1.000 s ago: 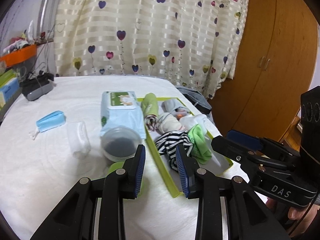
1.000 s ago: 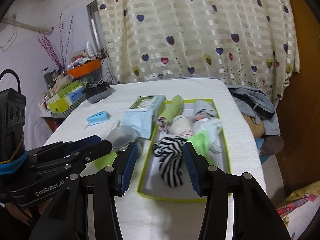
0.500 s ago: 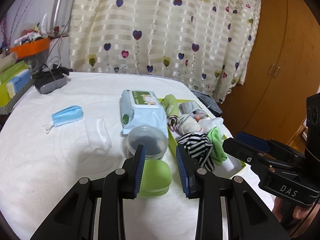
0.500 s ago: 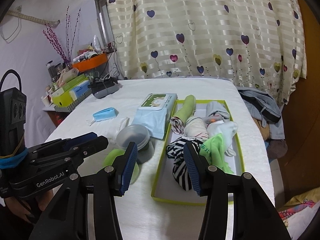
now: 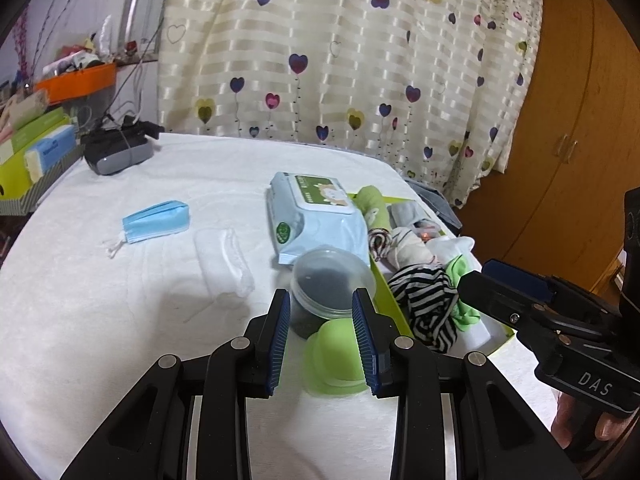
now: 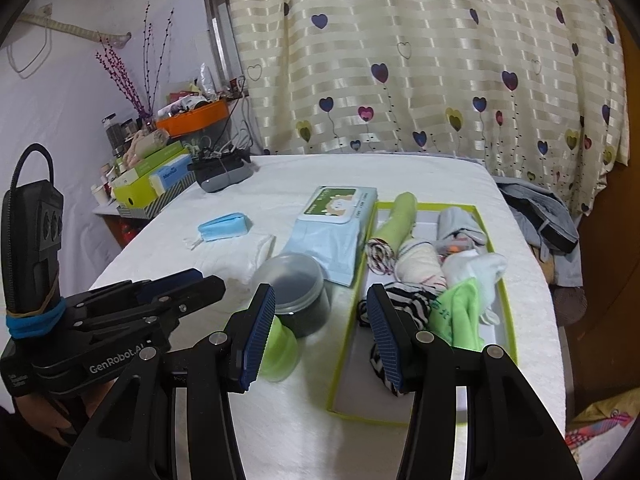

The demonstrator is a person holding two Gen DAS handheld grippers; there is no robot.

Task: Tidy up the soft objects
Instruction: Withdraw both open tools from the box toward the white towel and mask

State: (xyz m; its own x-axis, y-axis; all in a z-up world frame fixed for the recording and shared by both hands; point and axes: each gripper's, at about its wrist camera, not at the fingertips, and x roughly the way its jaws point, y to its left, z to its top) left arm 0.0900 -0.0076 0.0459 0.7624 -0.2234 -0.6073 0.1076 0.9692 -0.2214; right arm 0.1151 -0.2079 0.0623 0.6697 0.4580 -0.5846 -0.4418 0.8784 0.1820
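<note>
A green-rimmed tray (image 6: pixel 506 300) on the white bed holds several rolled socks, among them a black-and-white striped one (image 6: pixel 416 304) and a bright green one (image 6: pixel 460 316). In the left wrist view the tray (image 5: pixel 390 300) lies right of my left gripper (image 5: pixel 322 304). That gripper is open and empty, in line with a clear tub (image 5: pixel 330 280) and a green cap (image 5: pixel 336 352). My right gripper (image 6: pixel 320 300) is open and empty above the tray's left rim. A blue mask (image 5: pixel 156 220) and a white folded cloth (image 5: pixel 224 260) lie further left.
A wet-wipes pack (image 5: pixel 316 216) lies beside the tray's far end. A black device (image 5: pixel 116 152) sits at the bed's far left corner, with boxes and an orange bin (image 6: pixel 192 118) on a side table. The heart-print curtain hangs behind, and clothes (image 6: pixel 540 216) are piled off the bed's right edge.
Both grippers have shifted left across the bed. The tub and green cap now sit in line with the left jaws instead of the tray. Neither gripper's opening has visibly changed.
</note>
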